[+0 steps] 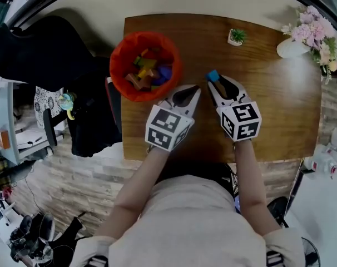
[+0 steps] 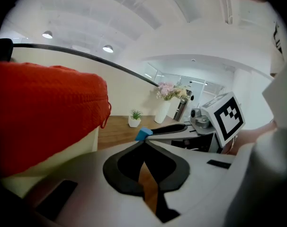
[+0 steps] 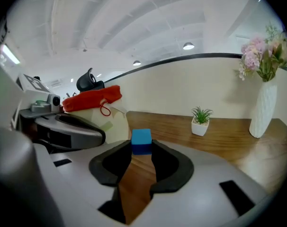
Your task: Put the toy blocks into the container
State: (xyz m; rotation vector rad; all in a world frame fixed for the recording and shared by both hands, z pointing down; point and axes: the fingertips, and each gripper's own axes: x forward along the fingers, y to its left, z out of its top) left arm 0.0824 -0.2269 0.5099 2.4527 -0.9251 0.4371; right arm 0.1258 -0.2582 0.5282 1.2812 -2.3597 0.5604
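Observation:
A red fabric container [image 1: 145, 65] stands at the back left of the wooden table [image 1: 279, 104], with several coloured toy blocks [image 1: 149, 71] inside it. My right gripper [image 1: 214, 81] is shut on a small blue block [image 1: 213, 75], held at its fingertips above the table, to the right of the container. In the right gripper view the blue block [image 3: 141, 142] sits pinched between the black pads. My left gripper [image 1: 195, 89] hovers just right of the container's rim with its tips meeting and nothing between them. In the left gripper view the container [image 2: 44, 112] fills the left side.
A tiny potted plant [image 1: 236, 36] stands at the table's back edge. A white vase of pink flowers [image 1: 302, 38] stands at the back right corner. A dark chair with black clothing [image 1: 40, 54] is left of the table.

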